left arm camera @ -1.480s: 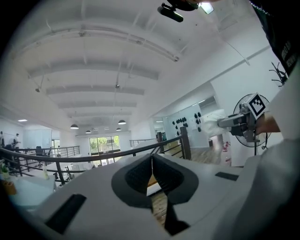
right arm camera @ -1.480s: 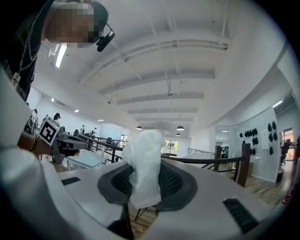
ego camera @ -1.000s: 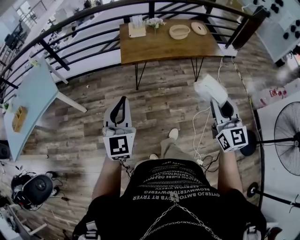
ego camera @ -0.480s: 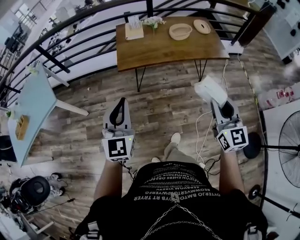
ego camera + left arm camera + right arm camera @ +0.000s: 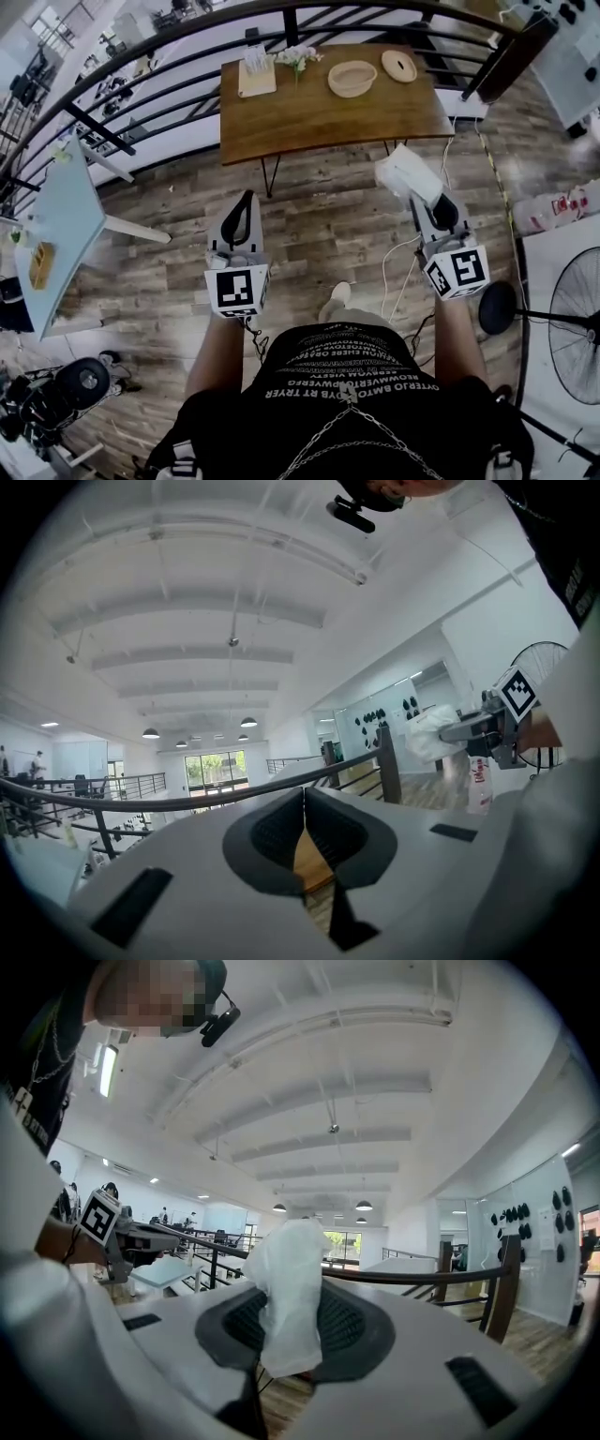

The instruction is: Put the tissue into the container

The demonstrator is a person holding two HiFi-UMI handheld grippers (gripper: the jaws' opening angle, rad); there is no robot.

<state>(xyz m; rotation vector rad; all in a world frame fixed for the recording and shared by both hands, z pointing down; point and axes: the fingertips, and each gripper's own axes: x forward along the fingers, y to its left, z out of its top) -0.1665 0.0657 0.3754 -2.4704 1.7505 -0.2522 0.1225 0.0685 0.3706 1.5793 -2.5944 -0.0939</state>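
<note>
The tissue (image 5: 405, 173) is pinched between the nearly closed jaws of the right claw (image 5: 419, 199). The left claw (image 5: 245, 208) is shut with nothing in it. Over the last second the table (image 5: 309, 112) has been brought nearer. The bowl (image 5: 352, 78) lies ahead of the right claw, still well apart, so the carry is judged unfinished.

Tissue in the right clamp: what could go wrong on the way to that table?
1. The right gripper pinches only part of the tissue; the loose rest could slip out or tear.
2. White cables lie on the floor near the person's foot, a possible trip.
3. The bowl sits far back on the table near flowers, which a reach might knock.
</note>
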